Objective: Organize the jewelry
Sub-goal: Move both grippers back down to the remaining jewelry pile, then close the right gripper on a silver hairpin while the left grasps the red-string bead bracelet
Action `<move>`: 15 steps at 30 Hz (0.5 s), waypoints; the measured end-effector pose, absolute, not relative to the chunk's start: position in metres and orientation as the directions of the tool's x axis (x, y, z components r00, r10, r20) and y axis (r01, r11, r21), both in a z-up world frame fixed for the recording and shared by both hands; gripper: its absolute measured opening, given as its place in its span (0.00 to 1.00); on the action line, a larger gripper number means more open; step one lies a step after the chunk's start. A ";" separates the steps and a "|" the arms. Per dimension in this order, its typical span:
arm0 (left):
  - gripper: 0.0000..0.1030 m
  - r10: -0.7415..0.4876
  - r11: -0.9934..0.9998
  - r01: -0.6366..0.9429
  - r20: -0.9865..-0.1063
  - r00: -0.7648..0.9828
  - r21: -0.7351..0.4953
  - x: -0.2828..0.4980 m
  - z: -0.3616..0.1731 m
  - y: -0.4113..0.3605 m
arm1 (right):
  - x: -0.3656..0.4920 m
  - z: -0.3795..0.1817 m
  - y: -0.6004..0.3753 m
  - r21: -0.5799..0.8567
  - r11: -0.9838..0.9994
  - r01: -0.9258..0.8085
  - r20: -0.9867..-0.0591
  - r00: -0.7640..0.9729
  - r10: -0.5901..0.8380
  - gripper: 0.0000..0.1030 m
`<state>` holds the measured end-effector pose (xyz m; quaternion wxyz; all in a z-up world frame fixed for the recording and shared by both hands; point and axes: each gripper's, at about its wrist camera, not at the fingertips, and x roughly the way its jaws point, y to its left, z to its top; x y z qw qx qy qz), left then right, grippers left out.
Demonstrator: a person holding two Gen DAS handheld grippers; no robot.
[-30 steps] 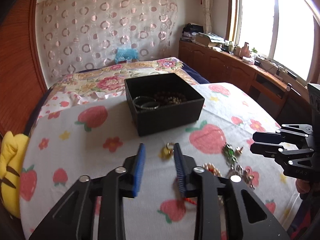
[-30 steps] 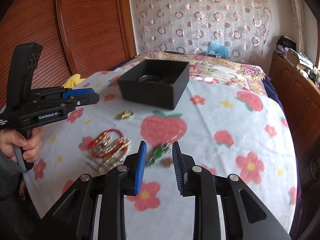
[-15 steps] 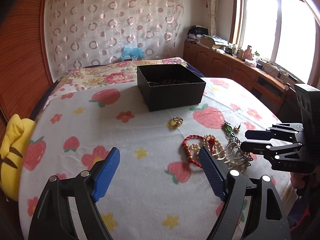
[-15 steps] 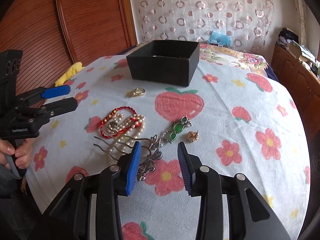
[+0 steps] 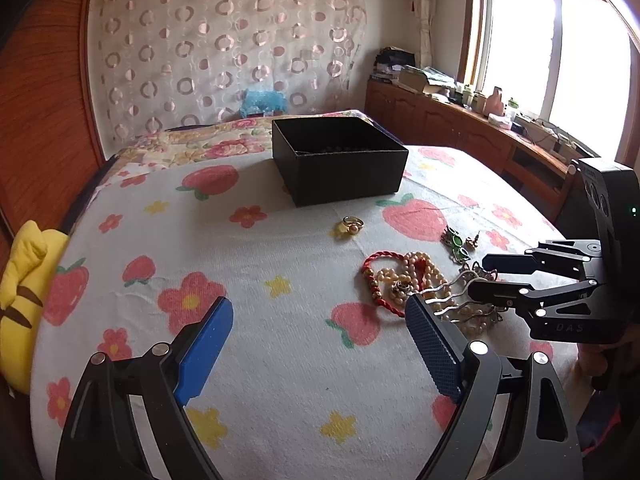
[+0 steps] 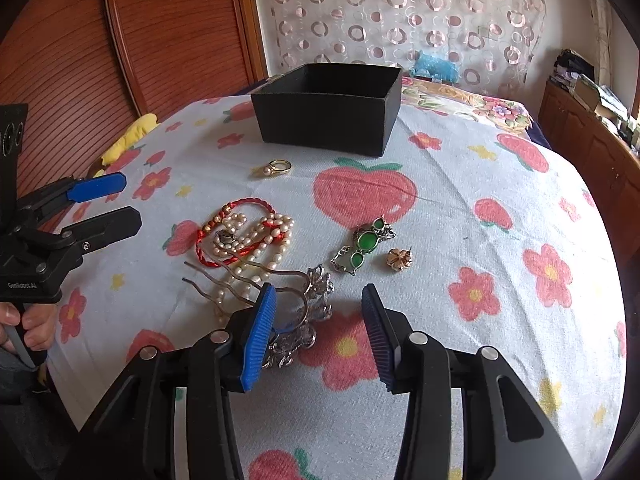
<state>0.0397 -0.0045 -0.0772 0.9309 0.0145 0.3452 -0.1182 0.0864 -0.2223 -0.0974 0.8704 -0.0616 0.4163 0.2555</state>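
A black open box (image 5: 340, 160) (image 6: 328, 108) stands far back on the strawberry-print bedspread. In front of it lie a gold pearl ring (image 5: 352, 225) (image 6: 278, 167), a red cord bracelet (image 6: 248, 202) tangled with a pearl strand (image 6: 256, 236), a green-stone piece (image 6: 366, 242), a gold flower earring (image 6: 400, 258) and a silver hair fork (image 6: 256, 276). My right gripper (image 6: 318, 332) (image 5: 480, 276) hangs low over the fork's ornate head (image 6: 320, 288); its jaws are opening and the head lies by the left pad, unpinched. My left gripper (image 5: 320, 344) (image 6: 128, 204) is opening wide over bare cloth left of the pile.
A yellow plush toy (image 5: 24, 280) lies at the bed's left edge against wooden panelling. A wooden cabinet (image 5: 480, 140) with clutter runs under the window on the right. A person's hand (image 6: 24, 324) holds the left gripper's handle. A blue plush toy (image 5: 260, 100) sits by the curtain.
Both grippers have drawn back from the box and sunk lower. The left jaws spread from narrow to wide. The right jaws widened and now sit over the hair fork's head.
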 end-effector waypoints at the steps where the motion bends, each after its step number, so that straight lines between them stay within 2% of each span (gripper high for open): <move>1: 0.82 -0.210 0.971 0.231 -0.646 0.733 -0.054 0.039 -0.078 -0.005 | 0.086 -0.097 -0.222 0.102 0.862 -0.496 -0.757 0.524 0.391 0.46; 2: 0.82 -0.211 0.971 0.232 -0.647 0.733 -0.054 0.040 -0.077 -0.007 | 0.085 -0.097 -0.221 0.097 0.863 -0.496 -0.758 0.525 0.388 0.44; 5: 0.82 -0.211 0.971 0.232 -0.647 0.732 -0.053 0.040 -0.077 -0.008 | 0.083 -0.097 -0.221 0.098 0.860 -0.501 -0.756 0.524 0.392 0.29; 7: 0.82 -0.211 0.971 0.232 -0.648 0.732 -0.054 0.040 -0.078 -0.008 | 0.082 -0.097 -0.221 0.102 0.860 -0.501 -0.754 0.524 0.395 0.27; 9: 0.82 -0.210 0.971 0.232 -0.649 0.731 -0.053 0.040 -0.078 -0.008 | 0.081 -0.095 -0.223 0.102 0.861 -0.499 -0.749 0.531 0.396 0.17; 15: 0.82 -0.209 0.972 0.230 -0.652 0.729 -0.054 0.041 -0.080 -0.009 | 0.080 -0.086 -0.234 0.127 0.867 -0.483 -0.719 0.557 0.416 0.14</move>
